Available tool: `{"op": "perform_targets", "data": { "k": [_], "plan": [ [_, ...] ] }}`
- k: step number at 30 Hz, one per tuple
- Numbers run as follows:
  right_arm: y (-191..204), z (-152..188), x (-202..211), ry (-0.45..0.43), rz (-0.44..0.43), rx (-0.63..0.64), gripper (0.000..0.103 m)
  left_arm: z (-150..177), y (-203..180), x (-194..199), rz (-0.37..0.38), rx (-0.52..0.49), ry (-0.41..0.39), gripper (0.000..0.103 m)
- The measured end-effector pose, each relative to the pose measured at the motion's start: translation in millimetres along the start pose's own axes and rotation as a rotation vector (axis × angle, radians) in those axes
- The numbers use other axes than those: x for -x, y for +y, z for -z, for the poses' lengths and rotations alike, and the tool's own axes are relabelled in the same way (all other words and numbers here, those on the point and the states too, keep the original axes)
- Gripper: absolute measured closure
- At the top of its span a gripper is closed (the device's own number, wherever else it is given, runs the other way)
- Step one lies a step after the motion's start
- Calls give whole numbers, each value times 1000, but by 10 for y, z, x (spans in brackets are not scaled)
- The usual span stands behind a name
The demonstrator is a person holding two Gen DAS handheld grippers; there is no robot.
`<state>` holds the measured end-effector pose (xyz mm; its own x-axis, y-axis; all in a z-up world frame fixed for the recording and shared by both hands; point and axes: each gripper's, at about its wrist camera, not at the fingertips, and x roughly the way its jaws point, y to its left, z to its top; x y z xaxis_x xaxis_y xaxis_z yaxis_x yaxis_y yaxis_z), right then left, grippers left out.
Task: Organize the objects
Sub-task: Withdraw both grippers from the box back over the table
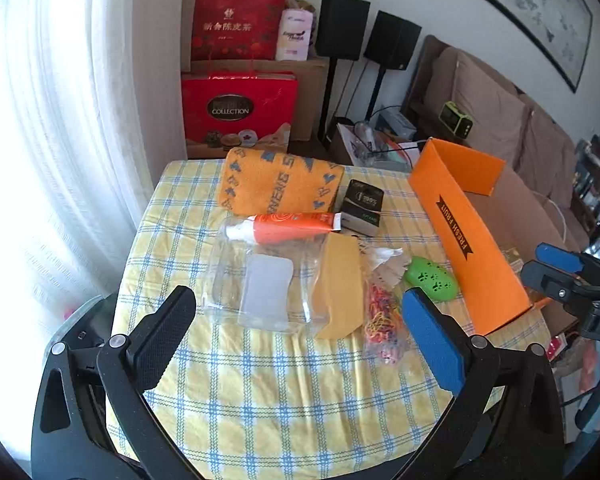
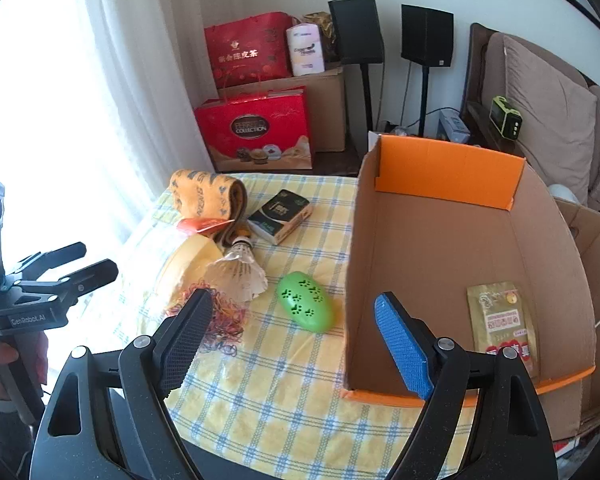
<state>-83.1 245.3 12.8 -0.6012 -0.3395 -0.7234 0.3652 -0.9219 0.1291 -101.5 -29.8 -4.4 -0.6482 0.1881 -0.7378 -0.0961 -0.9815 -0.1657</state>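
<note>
Left gripper (image 1: 300, 332): jaws stood wide apart, gripping nothing, above the table (image 1: 284, 400).
Between the left jaws: a clear plastic bag (image 1: 260, 276) and a yellow pouch (image 1: 338, 292) lay flat.
By the left gripper's blue jaw: coloured rubber bands (image 1: 380, 316); just beyond it, a green case (image 1: 432, 280).
Right gripper (image 2: 296, 344): jaws wide and empty, over the table edge.
Beyond the right gripper's black jaw: a shuttlecock (image 2: 242, 268).
Behind the right gripper's blue jaw: an orange cardboard box (image 2: 448, 176) holding a gold packet (image 2: 500, 320).
</note>
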Motion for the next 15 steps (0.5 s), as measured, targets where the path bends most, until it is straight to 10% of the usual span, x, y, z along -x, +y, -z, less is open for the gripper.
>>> {"op": "perform_targets", "data": {
  "k": [7, 11, 15],
  "plan": [
    [238, -24, -203, 28, -27, 52, 22, 110, 202, -71, -3, 34, 26, 0],
    [224, -80, -461, 104, -32, 57, 51, 138, 244, -106, 3, 45, 35, 0],
    [185, -126, -709, 162, -3, 59, 55, 160, 234, -136, 22, 49, 43, 0]
  ]
}}
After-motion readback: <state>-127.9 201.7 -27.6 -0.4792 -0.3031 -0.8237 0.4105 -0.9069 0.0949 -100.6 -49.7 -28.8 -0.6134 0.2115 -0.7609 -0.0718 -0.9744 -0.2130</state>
